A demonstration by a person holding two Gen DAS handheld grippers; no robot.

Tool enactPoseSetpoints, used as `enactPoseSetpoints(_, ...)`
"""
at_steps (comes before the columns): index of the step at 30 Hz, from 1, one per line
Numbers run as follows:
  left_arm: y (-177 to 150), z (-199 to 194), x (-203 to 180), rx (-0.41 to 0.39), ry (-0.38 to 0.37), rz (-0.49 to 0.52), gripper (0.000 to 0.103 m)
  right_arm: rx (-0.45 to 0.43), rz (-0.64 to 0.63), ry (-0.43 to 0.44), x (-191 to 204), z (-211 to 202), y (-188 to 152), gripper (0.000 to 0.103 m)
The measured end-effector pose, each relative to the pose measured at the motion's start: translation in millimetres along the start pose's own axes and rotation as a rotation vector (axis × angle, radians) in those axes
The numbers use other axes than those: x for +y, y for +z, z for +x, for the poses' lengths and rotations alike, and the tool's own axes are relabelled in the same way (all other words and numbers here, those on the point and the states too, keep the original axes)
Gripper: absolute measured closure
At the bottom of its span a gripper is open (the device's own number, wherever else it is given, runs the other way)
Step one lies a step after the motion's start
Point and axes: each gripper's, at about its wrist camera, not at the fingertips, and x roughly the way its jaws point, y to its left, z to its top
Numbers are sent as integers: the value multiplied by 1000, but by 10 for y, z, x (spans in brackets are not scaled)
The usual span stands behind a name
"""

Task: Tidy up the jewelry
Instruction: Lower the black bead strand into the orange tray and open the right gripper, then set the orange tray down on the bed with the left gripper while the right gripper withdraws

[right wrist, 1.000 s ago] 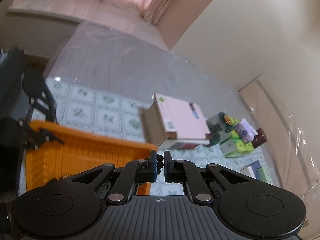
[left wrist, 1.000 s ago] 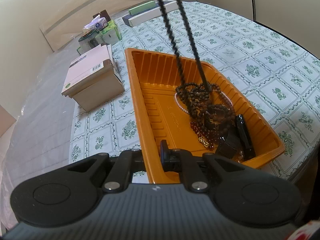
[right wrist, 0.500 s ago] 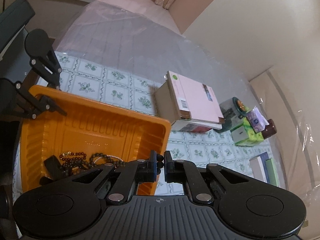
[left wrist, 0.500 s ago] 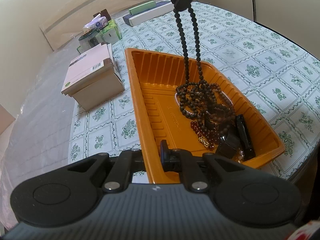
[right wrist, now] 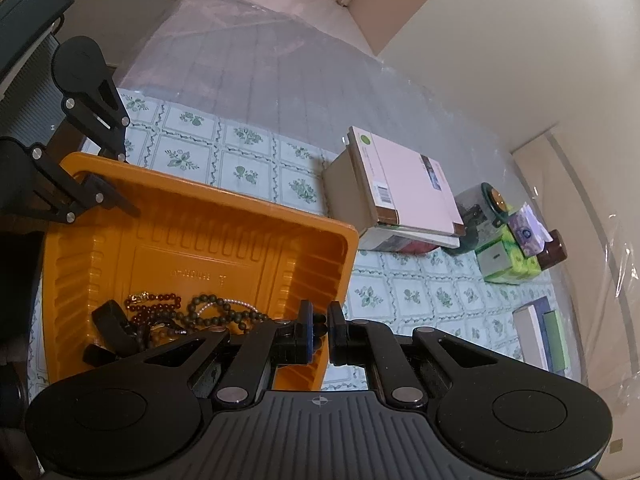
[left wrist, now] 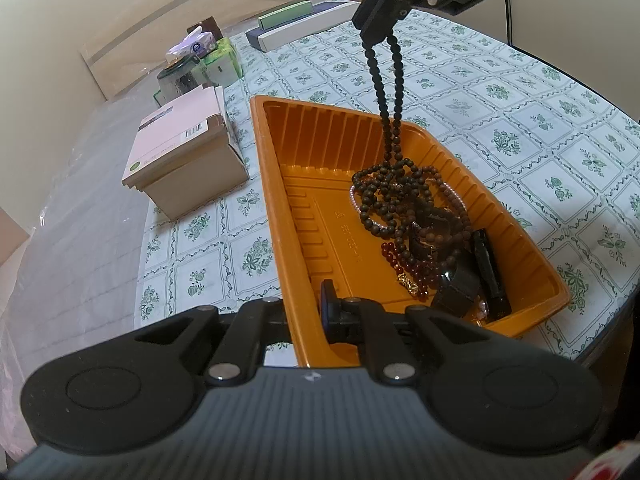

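My left tool (left wrist: 304,314) straddles the near wall of the tray (left wrist: 532,248), clamped on it, steadying it on the counter (left wrist: 560,120). Beyond, my right tool (left wrist: 376,28) pinches the beads (left wrist: 386,120) (dark strand), whose lower loops lie on the heap in the tray. I judge I'm mid-lift; next, raise until the strand clears without snagging.

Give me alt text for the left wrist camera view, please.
The right gripper dangles a dark bead necklace into an orange tray of tangled jewelry on a floral tablecloth; the left gripper clamps the tray's rim.
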Motion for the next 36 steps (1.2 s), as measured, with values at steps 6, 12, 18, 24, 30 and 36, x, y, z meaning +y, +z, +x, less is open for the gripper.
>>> enactPoseSetpoints(6, -1, 0, 0, 0, 0, 0, 95, -28, 42, -6, -40, -1, -22, 96)
enactPoseSetpoints(12, -1, -1, 1, 0, 0, 0, 94, -89, 166, -50, -213, -171, -70, 96)
enactPoseSetpoints(18, -4, 2, 3, 0, 0, -3, 95, -95, 299, -86, -173, -330, -271, 96)
enactPoseSetpoints(24, -12, 9, 13, 1, -4, -13, 95, -123, 534, -66, 42, -431, -650, 94)
enactPoseSetpoints(30, -45, 19, 56, -3, -14, -27, 95, -149, 747, -60, 341, -549, -1049, 45)
enactPoseSetpoints(36, -83, 38, 103, -8, -30, -51, 95, -146, 1021, -62, 639, -668, -1496, 44)
